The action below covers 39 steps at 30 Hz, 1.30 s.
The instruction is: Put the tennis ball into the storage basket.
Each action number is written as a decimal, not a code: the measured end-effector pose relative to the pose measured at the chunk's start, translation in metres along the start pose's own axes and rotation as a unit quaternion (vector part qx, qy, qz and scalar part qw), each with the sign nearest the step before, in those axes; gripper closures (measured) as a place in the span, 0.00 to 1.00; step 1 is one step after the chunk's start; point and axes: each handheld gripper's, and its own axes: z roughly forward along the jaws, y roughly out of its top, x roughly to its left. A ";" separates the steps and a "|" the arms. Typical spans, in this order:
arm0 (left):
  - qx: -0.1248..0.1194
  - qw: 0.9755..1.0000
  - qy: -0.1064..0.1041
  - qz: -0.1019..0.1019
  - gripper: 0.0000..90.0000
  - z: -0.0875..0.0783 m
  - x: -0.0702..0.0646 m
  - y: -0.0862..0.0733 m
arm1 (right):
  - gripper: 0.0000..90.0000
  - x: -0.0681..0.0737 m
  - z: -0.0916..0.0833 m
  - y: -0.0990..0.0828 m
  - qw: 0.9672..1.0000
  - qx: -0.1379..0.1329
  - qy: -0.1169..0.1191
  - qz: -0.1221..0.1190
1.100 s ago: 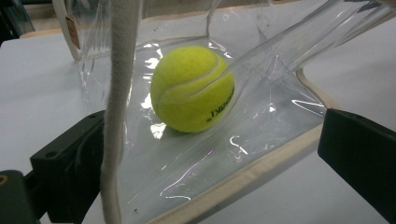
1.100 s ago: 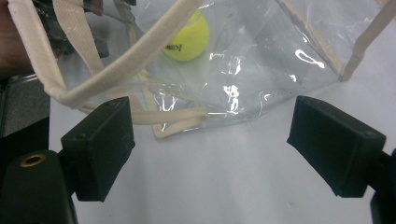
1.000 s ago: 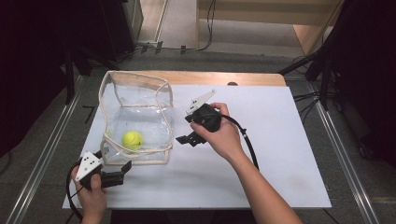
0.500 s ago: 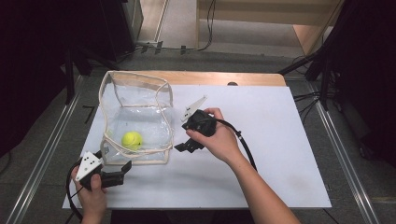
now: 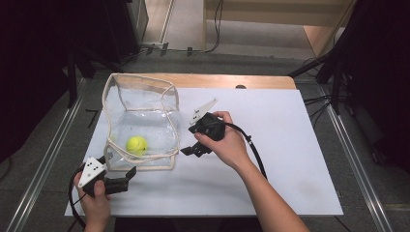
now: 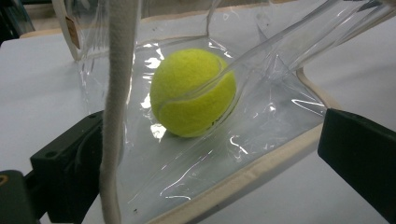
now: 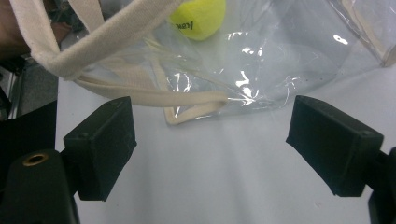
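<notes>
A clear plastic bag (image 5: 145,108) with cream trim stands open on the white table (image 5: 270,159), and a yellow tennis ball (image 5: 137,144) lies inside it. My left gripper (image 5: 117,166) sits at the bag's near left corner, open. In the left gripper view the ball (image 6: 194,91) shows through the plastic, the trimmed bottom edge (image 6: 243,177) runs between the wide jaws, and a cream strap (image 6: 116,116) hangs in front. My right gripper (image 5: 189,140) is open beside the bag's near right corner. In its own view the bag corner (image 7: 196,112) lies just ahead of the jaws, untouched.
The white table top stretches bare to the right of the bag. A wooden strip (image 5: 232,81) borders its far edge, and metal rails (image 5: 355,159) run along both sides. Black cables trail from each gripper toward the person.
My right gripper has dropped and swung left toward the bag's near right corner. The left gripper, the bag and the ball have stayed put.
</notes>
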 end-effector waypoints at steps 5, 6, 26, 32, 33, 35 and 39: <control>0.001 1.000 0.000 0.001 0.00 0.000 0.000 0.000 | 0.15 -0.001 -0.002 -0.004 1.000 -0.003 -0.002 0.003; 0.001 1.000 0.000 0.001 0.00 0.000 0.000 0.000 | 0.15 -0.002 -0.002 -0.006 1.000 -0.003 -0.002 0.003; 0.001 1.000 0.001 0.002 0.00 0.000 0.000 0.000 | 0.15 -0.006 -0.007 -0.037 0.999 -0.009 -0.019 0.031; 0.001 1.000 0.001 0.003 0.00 0.000 0.000 0.000 | 0.13 -0.007 -0.009 -0.048 0.999 -0.011 -0.021 0.038; 0.001 1.000 0.001 0.002 0.00 0.000 0.000 0.000 | 0.13 -0.007 -0.010 -0.050 0.999 -0.013 -0.022 0.042; 0.001 1.000 0.001 0.002 0.00 0.000 0.000 0.000 | 0.13 -0.007 -0.011 -0.052 0.999 -0.019 -0.023 0.043; 0.001 1.000 0.001 0.002 0.00 0.000 0.000 0.000 | 0.13 -0.007 -0.014 -0.058 0.998 -0.027 -0.026 0.050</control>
